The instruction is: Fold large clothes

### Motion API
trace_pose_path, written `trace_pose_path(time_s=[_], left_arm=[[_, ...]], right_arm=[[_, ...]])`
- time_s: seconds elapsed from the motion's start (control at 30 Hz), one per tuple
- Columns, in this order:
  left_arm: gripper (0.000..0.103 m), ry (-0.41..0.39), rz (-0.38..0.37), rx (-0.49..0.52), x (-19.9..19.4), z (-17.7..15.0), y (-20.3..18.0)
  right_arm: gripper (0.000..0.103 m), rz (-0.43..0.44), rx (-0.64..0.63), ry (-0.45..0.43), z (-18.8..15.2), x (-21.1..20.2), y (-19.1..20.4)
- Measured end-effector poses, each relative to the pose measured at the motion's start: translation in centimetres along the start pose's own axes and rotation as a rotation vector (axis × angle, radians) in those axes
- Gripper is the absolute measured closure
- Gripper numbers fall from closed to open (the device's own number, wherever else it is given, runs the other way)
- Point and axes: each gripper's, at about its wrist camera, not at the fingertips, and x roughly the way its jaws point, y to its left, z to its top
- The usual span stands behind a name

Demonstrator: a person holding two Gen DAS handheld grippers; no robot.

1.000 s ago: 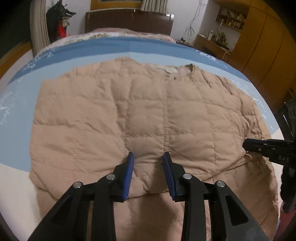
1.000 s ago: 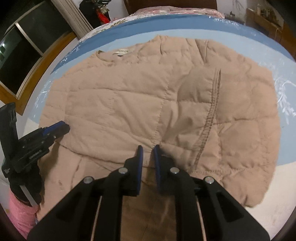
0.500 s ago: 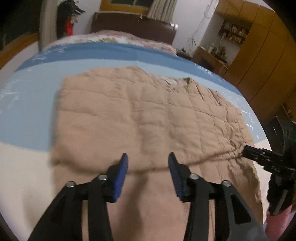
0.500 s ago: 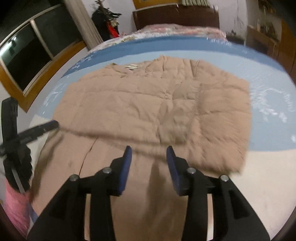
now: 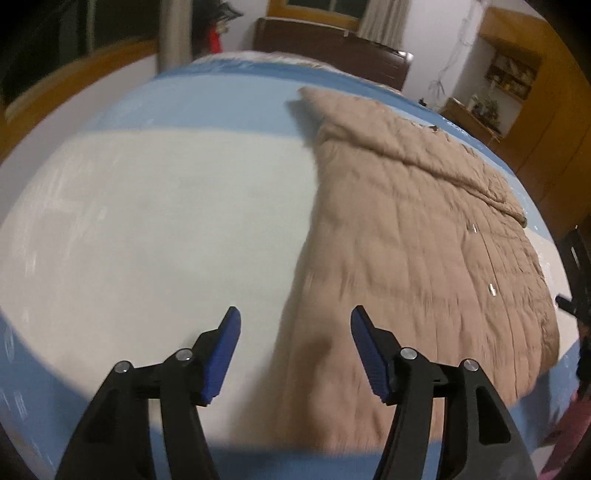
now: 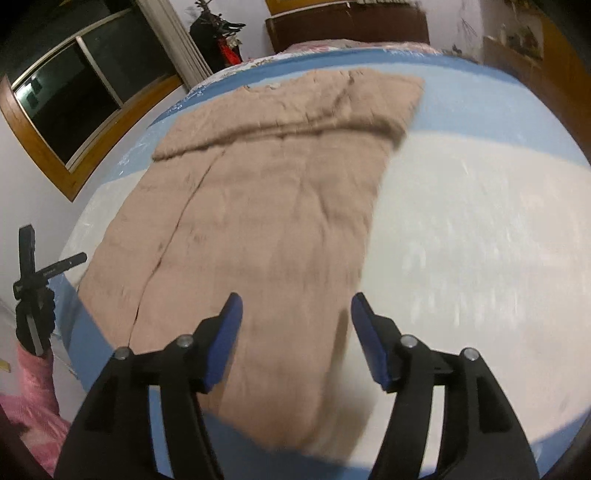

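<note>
- No brand or writing can be read: a pale tag at the neckline of the tan quilted jacket (image 6: pixel 266 206) is too blurred to make out, and faint white lettering on my left gripper's arm, seen from the right wrist view, is too small to tell.
- My left gripper (image 5: pixel 295 350) stands with its blue-padded fingers (image 5: pixel 221 350) wide apart, holding nothing; it hangs over the bed's white panel, with the jacket's near left edge just under its right finger.
- My right gripper (image 6: pixel 297 339) is likewise spread wide and empty, poised above the jacket's lower right part; the left pad sits over the fabric, the right pad over the white cover.
- The jacket lies flat on the bed (image 5: pixel 129 221), its upper part folded down so that a ridge of doubled cloth runs across below the collar; small metal snaps show down the front in the left wrist view.
- The bed cover is white in the middle with light blue bands around it and a floral spread further back.
- A dark wooden headboard (image 6: pixel 347 26) stands behind the bed, a wood-framed dark window (image 6: pixel 74 99) on one wall, and yellow-brown wardrobes (image 5: pixel 554 92) with cluttered shelves on the other.
- A pink sleeve (image 6: pixel 33 384) shows beneath the left gripper's handle.
</note>
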Motion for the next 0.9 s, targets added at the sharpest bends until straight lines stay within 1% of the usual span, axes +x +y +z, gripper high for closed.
trace_pose_path(time_s=[0.07, 0.17, 0.4, 0.53, 0.6, 0.7, 0.9], left_arm=[[0.04, 0.005, -0.014, -0.038, -0.7, -1.7, 0.8], [0.04, 0.001, -0.017, -0.064, -1.3, -3.4, 1.2], [0.04, 0.01, -0.052, -0.08, -1.3, -5.1, 0.4], [0.04, 0.026, -0.085, -0.096, -0.7, -5.7, 0.3], [0.04, 0.024, -0.085, -0.097, -0.5, -5.8, 0.2], [0.038, 0.018, -0.094, -0.105, -0.3, -5.8, 0.2], [0.037, 0.011, -0.117, -0.107, 0.6, -5.2, -0.2]], right_arm=[[0.036, 0.004, 0.017, -0.002, -1.6, -0.8, 0.0], [0.036, 0.01, 0.04, 0.001, -3.6, -1.5, 0.0], [0.036, 0.032, 0.07, 0.015, -5.7, -1.3, -0.4], [0.036, 0.049, 0.095, 0.018, -6.5, -1.1, -0.8], [0.036, 0.056, 0.105, 0.017, -6.6, -1.0, -0.9], [0.036, 0.077, 0.116, 0.014, -6.4, -0.8, -1.0], [0.035, 0.107, 0.133, 0.038, -5.8, 0.8, -0.9]])
